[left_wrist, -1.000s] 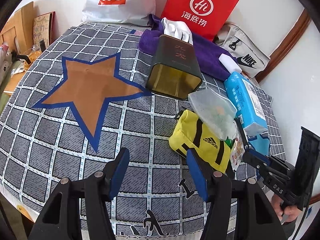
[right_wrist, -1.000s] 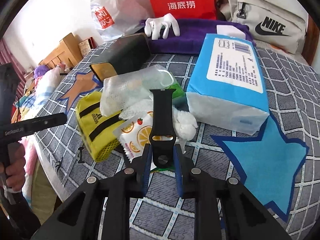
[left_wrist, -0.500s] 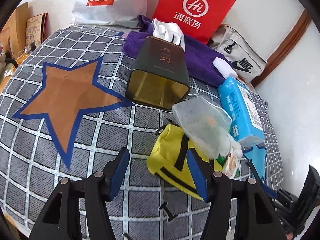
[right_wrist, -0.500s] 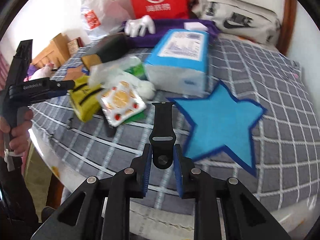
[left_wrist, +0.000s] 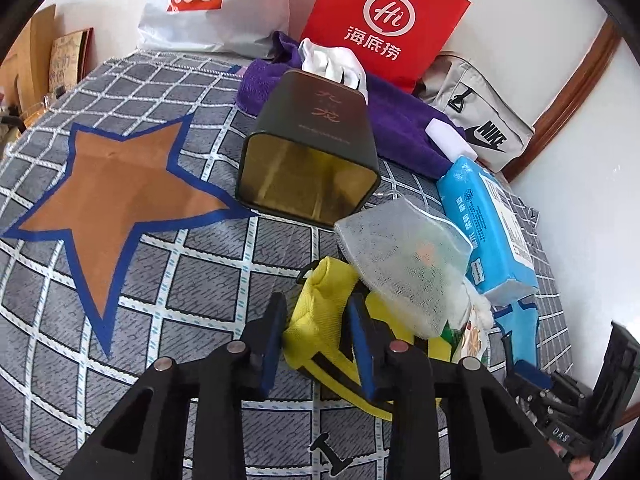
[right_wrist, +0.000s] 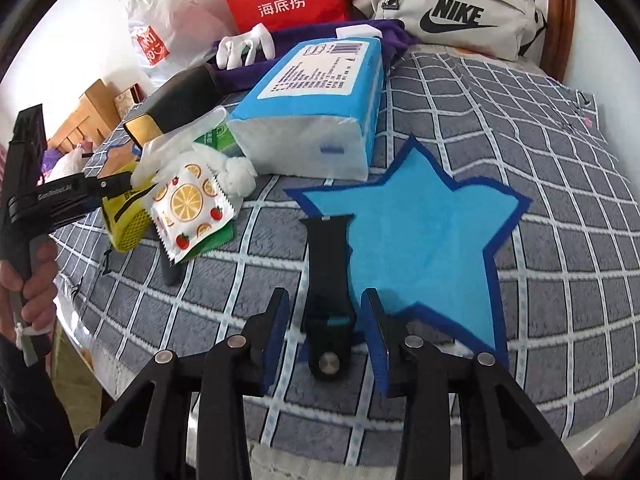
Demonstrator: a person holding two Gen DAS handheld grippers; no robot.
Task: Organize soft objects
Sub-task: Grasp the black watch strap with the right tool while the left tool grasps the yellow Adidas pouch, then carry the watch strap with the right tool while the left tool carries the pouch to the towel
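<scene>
My left gripper (left_wrist: 318, 344) has its blue pads on either side of the corner of a yellow Adidas pouch (left_wrist: 320, 320) on the checked cloth; whether they press it is unclear. A mesh bag (left_wrist: 404, 264) lies on the pouch. My right gripper (right_wrist: 325, 332) is open, with a black watch strap (right_wrist: 329, 276) lying on the cloth between its fingers, at the left edge of the blue star (right_wrist: 424, 240). In the right wrist view the pouch (right_wrist: 124, 224) sits left, under a fruit-print packet (right_wrist: 188, 208).
A dark tin (left_wrist: 312, 160) lies on its side beside the orange star (left_wrist: 120, 184). A blue tissue pack (right_wrist: 316, 112), purple towel (left_wrist: 400, 128), white glove (left_wrist: 332, 64), red bag (left_wrist: 384, 20), Miniso bag (left_wrist: 208, 4) and Nike bag (right_wrist: 448, 12) stand behind. The table's front edge is near.
My right gripper carried the strap right to the blue star's edge, opened and let it drop. My left gripper moved forward and narrowed around the yellow pouch's corner.
</scene>
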